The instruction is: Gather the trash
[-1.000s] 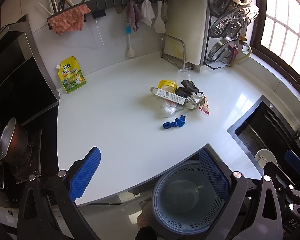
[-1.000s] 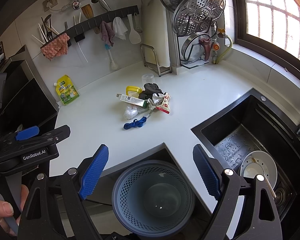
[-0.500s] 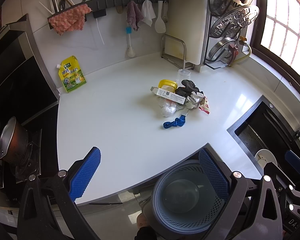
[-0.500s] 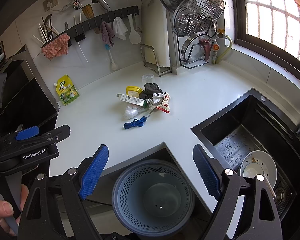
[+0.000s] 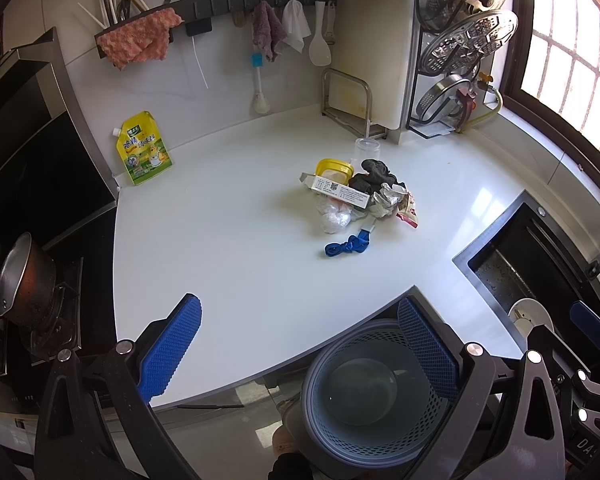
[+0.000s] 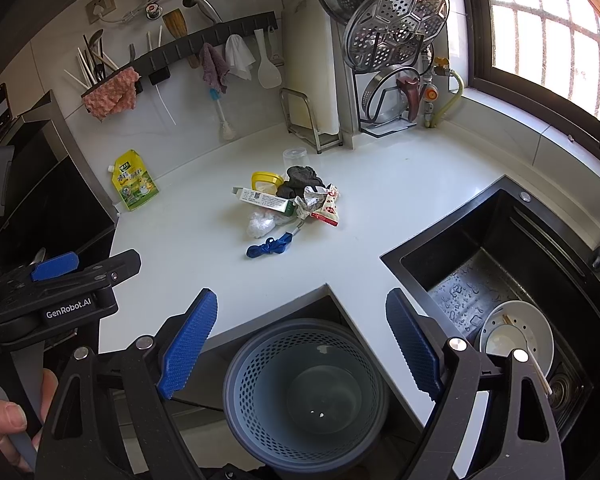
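My jaws stand wide on both the left gripper (image 5: 300,346) and the right gripper (image 6: 302,338), holding nothing. The trash pile (image 6: 290,204) lies mid-bench (image 6: 196,240), well ahead of both and apart from them. Below the bench edge, between my right jaws, sits the blue bin (image 6: 305,396).

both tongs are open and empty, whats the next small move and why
Probably reach the right tongs forward to the blue strap, the piece of the trash pile nearest the counter edge. Both tongs are open and hold nothing, and the bin below the counter is nearly empty.
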`<state>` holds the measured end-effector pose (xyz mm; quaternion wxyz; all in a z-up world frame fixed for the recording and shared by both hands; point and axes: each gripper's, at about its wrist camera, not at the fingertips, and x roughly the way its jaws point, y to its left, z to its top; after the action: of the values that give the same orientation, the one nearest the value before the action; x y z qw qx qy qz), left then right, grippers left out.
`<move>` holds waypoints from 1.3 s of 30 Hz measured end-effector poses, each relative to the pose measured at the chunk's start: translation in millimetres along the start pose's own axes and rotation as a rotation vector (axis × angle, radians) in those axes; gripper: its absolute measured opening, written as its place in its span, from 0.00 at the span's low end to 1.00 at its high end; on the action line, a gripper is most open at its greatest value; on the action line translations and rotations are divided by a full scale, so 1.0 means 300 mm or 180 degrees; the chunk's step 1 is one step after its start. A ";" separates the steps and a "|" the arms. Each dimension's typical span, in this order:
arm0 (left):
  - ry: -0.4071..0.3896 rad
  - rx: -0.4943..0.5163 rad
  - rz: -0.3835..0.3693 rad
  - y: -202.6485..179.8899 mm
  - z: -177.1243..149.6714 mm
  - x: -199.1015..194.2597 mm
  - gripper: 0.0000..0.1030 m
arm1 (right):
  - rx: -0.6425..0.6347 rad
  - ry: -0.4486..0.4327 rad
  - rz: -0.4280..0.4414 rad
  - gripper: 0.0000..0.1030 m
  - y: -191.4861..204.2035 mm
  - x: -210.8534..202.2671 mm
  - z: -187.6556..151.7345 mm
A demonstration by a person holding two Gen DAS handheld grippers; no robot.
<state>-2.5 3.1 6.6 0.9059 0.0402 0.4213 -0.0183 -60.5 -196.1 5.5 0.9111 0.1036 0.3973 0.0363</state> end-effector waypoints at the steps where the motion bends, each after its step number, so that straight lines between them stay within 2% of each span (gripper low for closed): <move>1: 0.0001 -0.0001 0.0002 0.000 0.000 0.000 0.94 | -0.0003 -0.0002 -0.0003 0.80 0.001 0.005 -0.004; 19: 0.0028 -0.0115 0.0062 -0.022 -0.041 -0.033 0.94 | -0.0090 0.0033 0.0076 0.80 -0.033 -0.016 -0.032; 24: 0.0103 -0.0183 0.0161 -0.015 -0.074 -0.010 0.94 | -0.0078 0.0095 0.0183 0.80 -0.072 0.011 -0.063; 32: 0.0288 -0.0250 0.0342 0.057 -0.098 0.085 0.94 | -0.0002 0.0331 0.0279 0.80 -0.121 0.149 -0.082; 39: 0.0285 -0.0177 0.0293 0.148 0.010 0.240 0.94 | 0.0177 0.0271 0.0090 0.80 -0.108 0.276 0.019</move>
<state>49.1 47.1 -43.9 0.8867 0.0350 0.4595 0.0369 -0.3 -216.4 -57.1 0.8895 0.1328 0.4351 0.0426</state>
